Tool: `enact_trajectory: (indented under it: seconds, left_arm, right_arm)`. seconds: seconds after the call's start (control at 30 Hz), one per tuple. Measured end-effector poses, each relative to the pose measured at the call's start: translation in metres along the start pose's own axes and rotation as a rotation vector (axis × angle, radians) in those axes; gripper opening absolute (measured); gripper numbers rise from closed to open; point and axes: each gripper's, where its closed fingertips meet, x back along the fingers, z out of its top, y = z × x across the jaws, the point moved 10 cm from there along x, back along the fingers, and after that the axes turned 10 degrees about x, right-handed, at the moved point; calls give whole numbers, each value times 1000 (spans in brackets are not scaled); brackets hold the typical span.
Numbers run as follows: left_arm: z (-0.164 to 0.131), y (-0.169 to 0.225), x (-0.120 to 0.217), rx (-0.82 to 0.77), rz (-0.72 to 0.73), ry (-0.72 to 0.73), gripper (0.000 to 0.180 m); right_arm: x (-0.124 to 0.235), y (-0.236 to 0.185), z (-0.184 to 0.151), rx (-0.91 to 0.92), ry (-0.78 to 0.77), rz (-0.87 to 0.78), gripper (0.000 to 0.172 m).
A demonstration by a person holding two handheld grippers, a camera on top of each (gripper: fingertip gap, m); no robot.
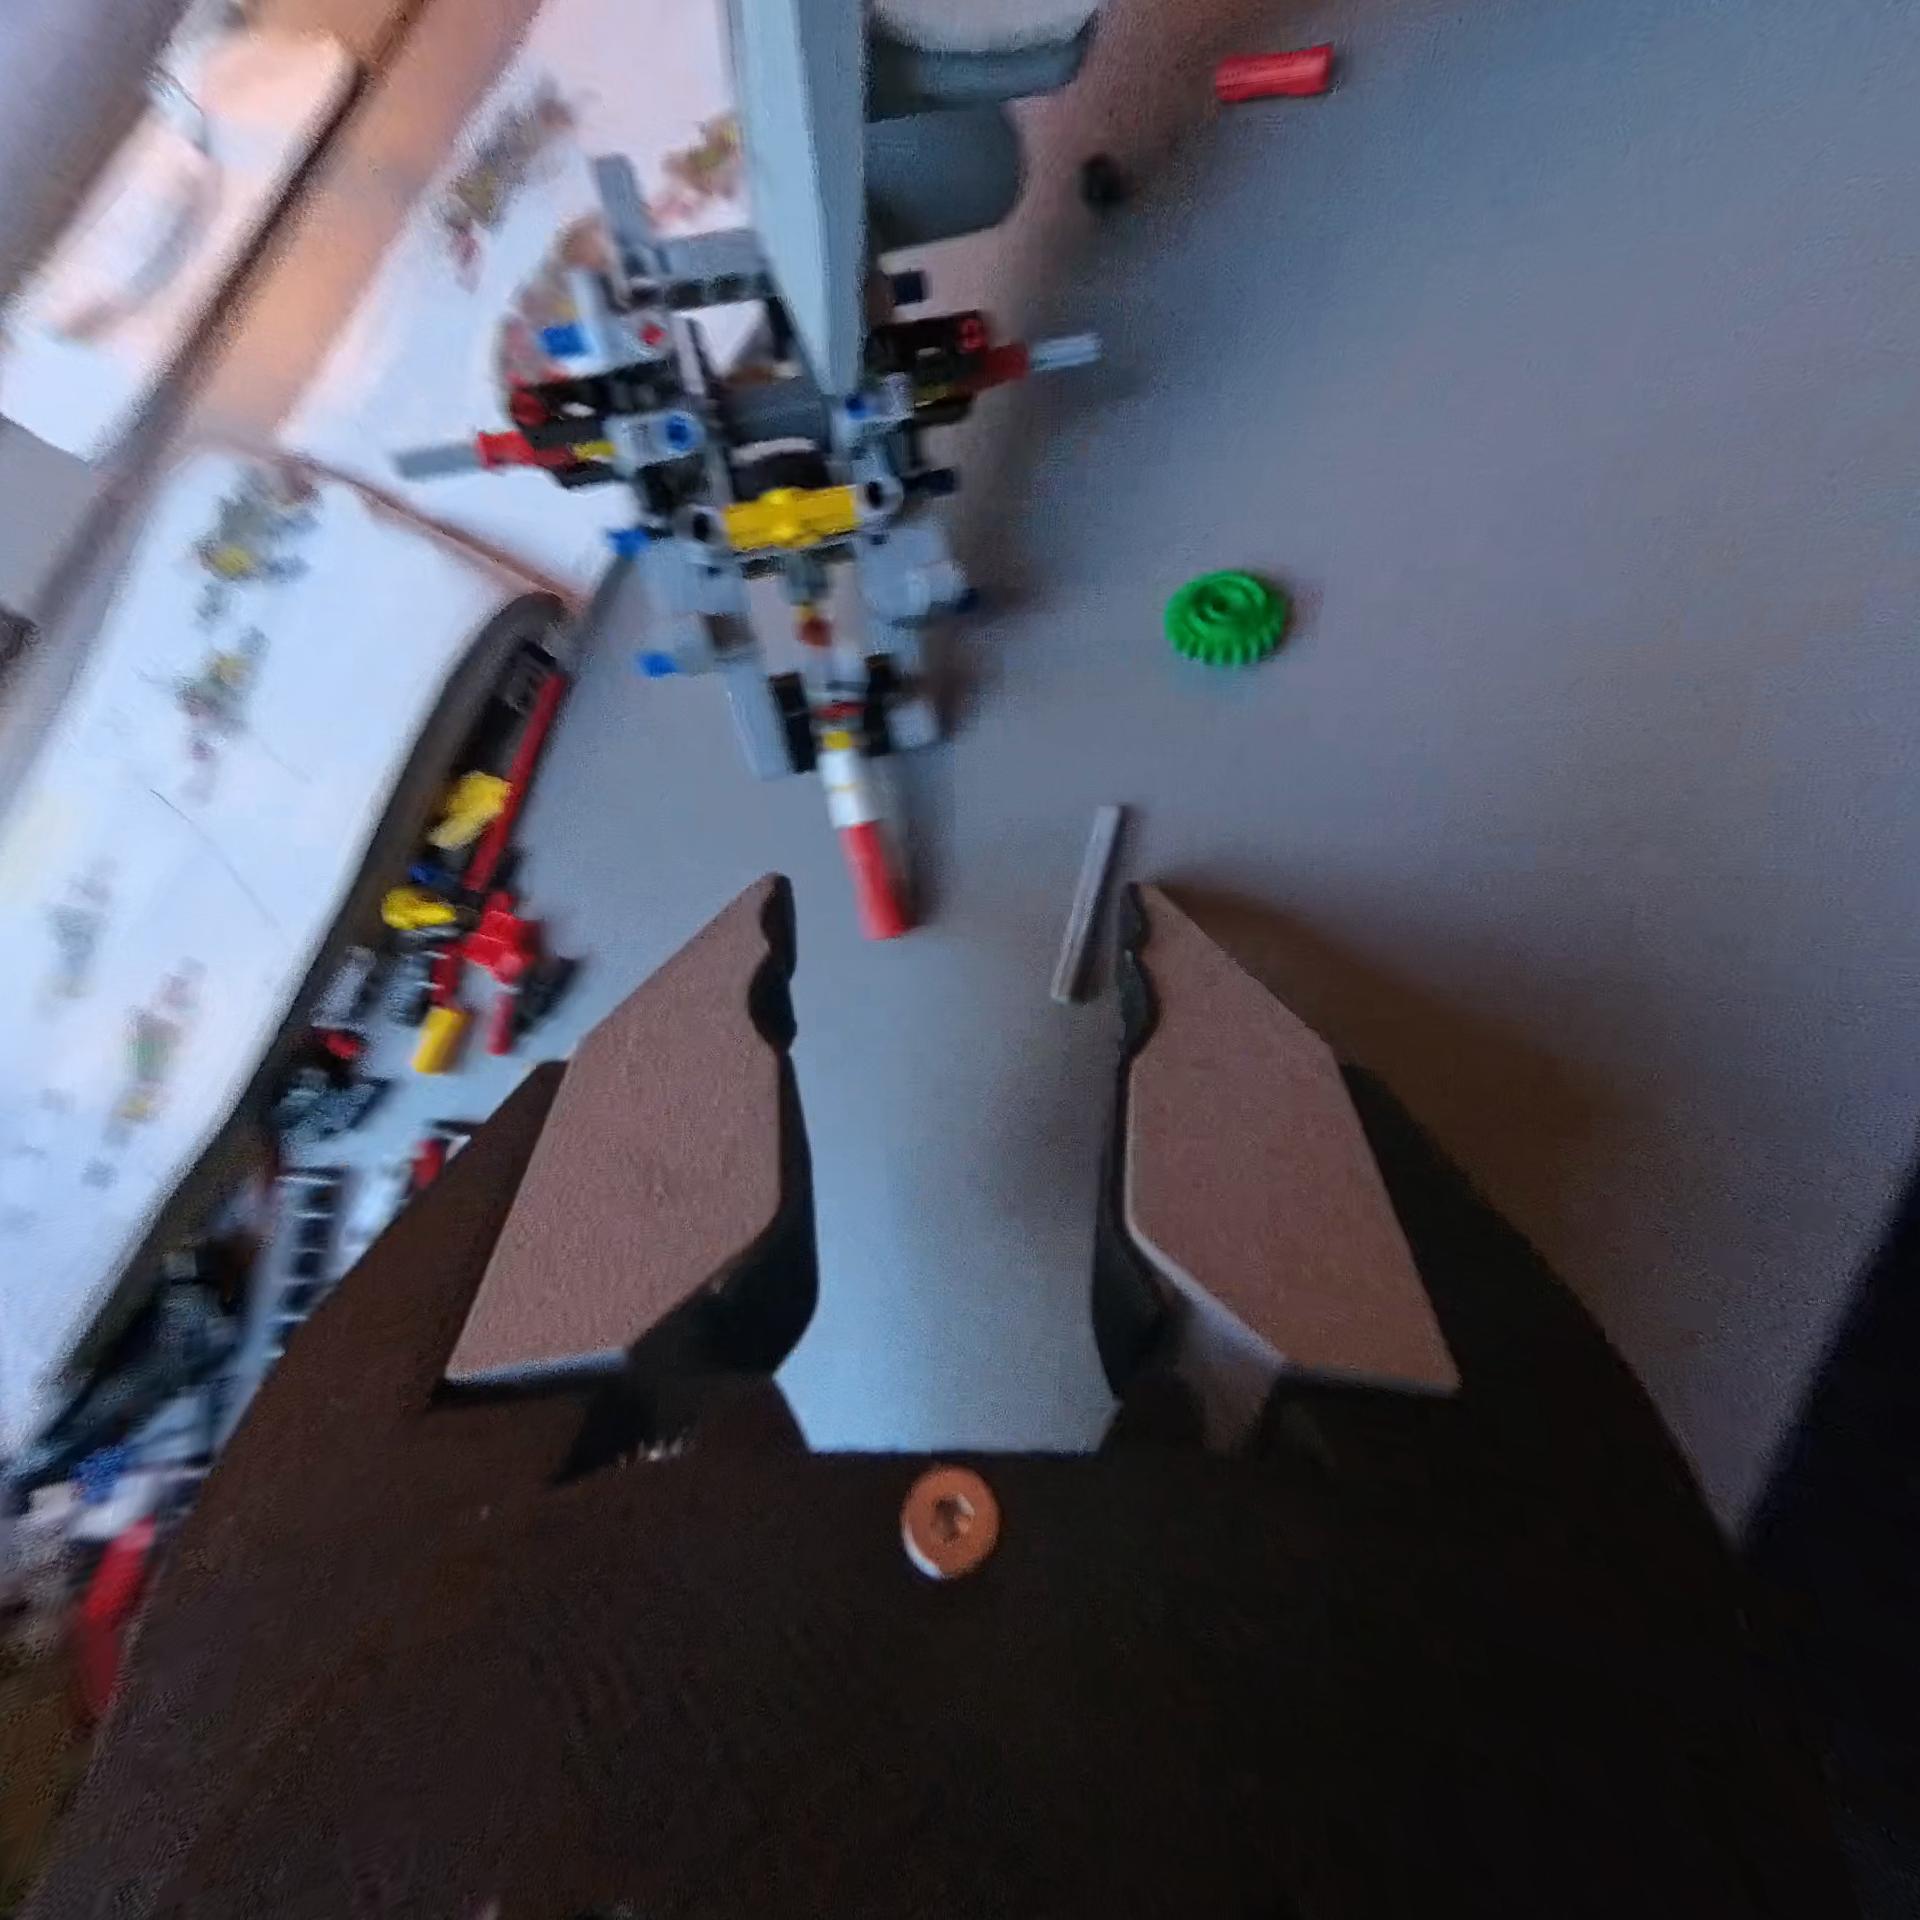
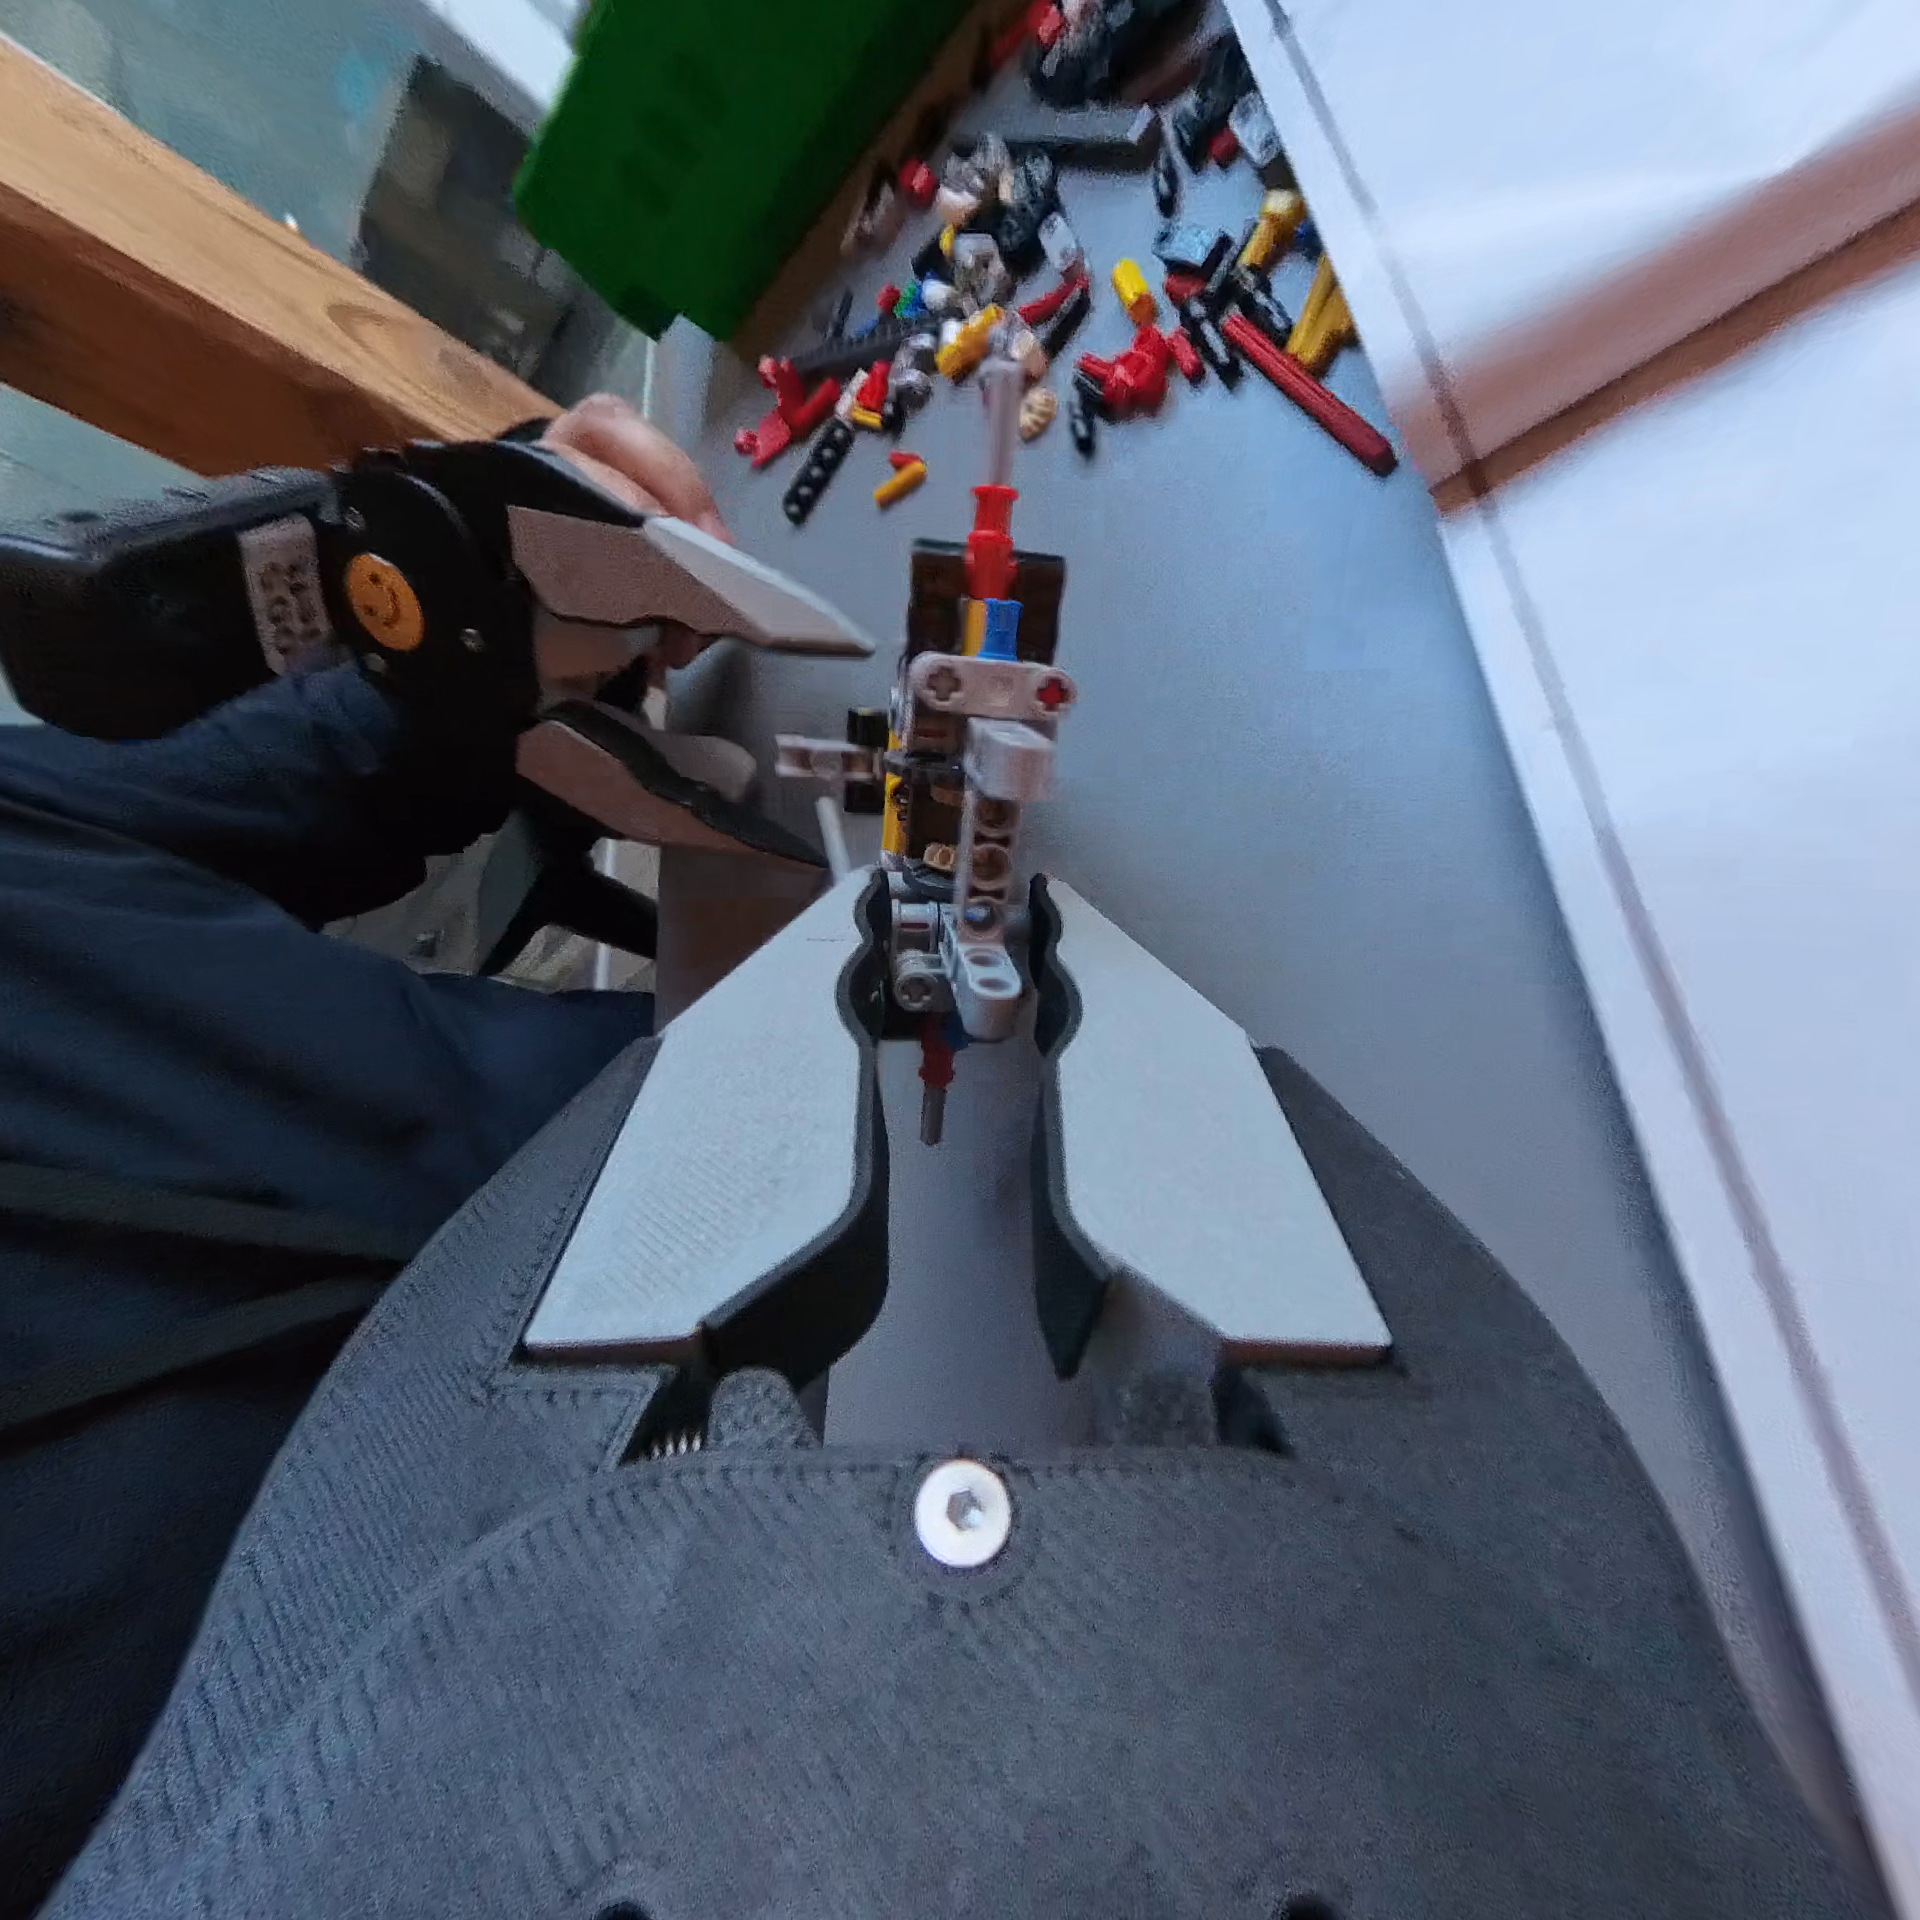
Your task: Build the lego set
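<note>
The right gripper (image 2: 951, 961) is clamping its two fingers on the near end of a building-brick model (image 2: 971, 748), the pads pressing on a light grey holed beam and the grey connector beside it. The model is standing out ahead of the fingertips over the grey tabletop (image 2: 1247, 727): grey beams, black and yellow blocks, blue pins, and a red connector with a grey axle poking out at the far end. From the other camera the same model (image 1: 774, 499) is showing red axle ends sticking out to either side, a yellow block in the middle, and a white and red rod (image 1: 868, 842) pointing toward the left gripper.

The left gripper (image 1: 956, 935) is hanging with its fingers spread wide and gripping nothing. A thin grey axle (image 1: 1086, 904) is lying flat on the tabletop just beside the inner edge of one fingertip (image 1: 1174, 966); contact cannot be told through the blur. A green gear (image 1: 1226, 615) is lying farther out, well apart from the fingers, and a red piece (image 1: 1273, 73) is resting near the far edge.

A heap of loose bricks (image 2: 1039, 291) in red, yellow, black and grey is spreading along the tabletop beside white printed sheets (image 1: 208, 779). A green bin (image 2: 727, 135) and a wooden beam (image 2: 208, 312) are standing beyond. A dark blue sleeve (image 2: 208, 987) is filling the side of the right view.
</note>
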Motion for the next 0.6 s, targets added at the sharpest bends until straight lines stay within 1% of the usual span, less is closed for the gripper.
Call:
enact_trajectory:
  seconds: [0.03, 0.1, 0.13, 0.17, 0.23, 0.3, 0.4, 0.47, 0.53, 0.6]
  left_arm:
    - [-3, 0, 1, 55, -56, -9, 56]
    - [-7, -4, 1, 162, -110, -18, 53]
    - [-8, -6, 0, 201, -125, -28, 55]
    - [-9, -10, 0, 230, -124, -41, 60]
    - [-12, -17, 3, 245, -91, -54, 61]
    - [-16, -22, 8, 237, -71, -64, 58]
    - [-18, -32, 15, 234, -57, -69, 59]
    - [-17, -43, 19, 228, -36, -52, 53]
    - [-12, -54, 17, 247, -63, -32, 47]
    - [-3, -60, 7, 269, -125, -36, 46]
  right_arm:
    - [-4, 6, 4, -26, -5, 16, 23]
    - [-10, 14, 11, -72, -24, 45, 23]
    - [-13, 16, 15, -83, -35, 57, 23]
    - [-15, 17, 17, -90, -51, 62, 23]
    - [-16, 18, 18, -82, -124, 30, 24]
    - [-15, 17, 16, -40, -212, -47, 33]
    - [-6, 12, 17, 12, -265, -130, 38]
    - [2, 6, 16, 53, -281, -202, 38]
    - [7, -1, 15, 77, -273, -222, 37]
    - [7, -2, 13, 88, -288, -261, 37]
